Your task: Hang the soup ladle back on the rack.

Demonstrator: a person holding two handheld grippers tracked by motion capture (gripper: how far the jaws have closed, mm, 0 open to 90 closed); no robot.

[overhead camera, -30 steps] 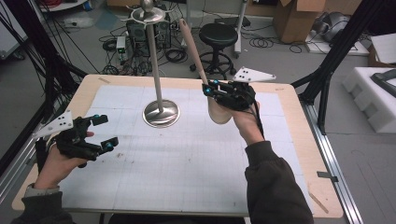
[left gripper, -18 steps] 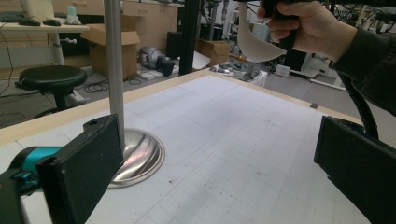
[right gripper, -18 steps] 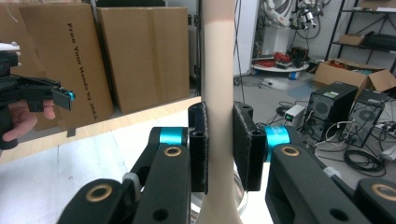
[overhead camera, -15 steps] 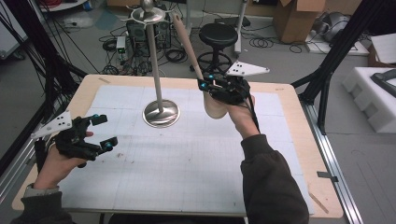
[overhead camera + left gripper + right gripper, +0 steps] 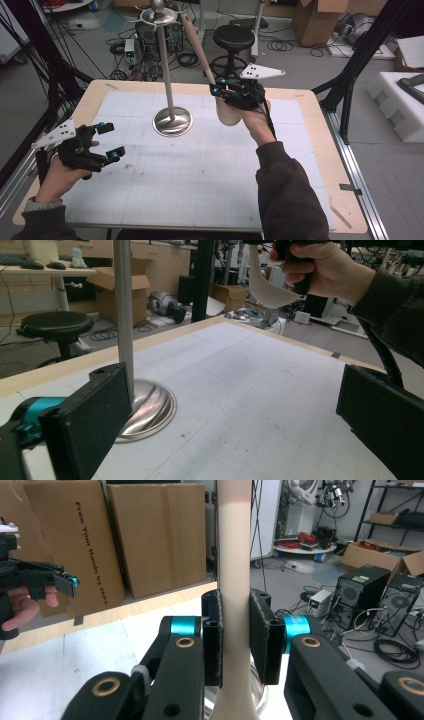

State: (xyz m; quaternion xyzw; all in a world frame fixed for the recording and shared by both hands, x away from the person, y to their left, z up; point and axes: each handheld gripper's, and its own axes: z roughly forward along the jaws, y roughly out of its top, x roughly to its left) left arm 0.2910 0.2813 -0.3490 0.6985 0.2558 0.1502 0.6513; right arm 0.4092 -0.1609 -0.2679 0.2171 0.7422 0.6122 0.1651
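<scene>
At 1 o'clock of the table (image 5: 300, 165), right gripper (image 5: 220, 90) clamps a beige ladle (image 5: 197, 45) by its handle, lifted off the surface, beside the metal stand (image 5: 172, 121). Left gripper (image 5: 107, 140) at 8 o'clock, jaws wide, nothing between them.

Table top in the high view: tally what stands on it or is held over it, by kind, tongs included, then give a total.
Metal stand: 1
Beige ladle, clamped in the right tongs: 1
Tongs, the right plus the open left tongs: 2
Total: 4
</scene>
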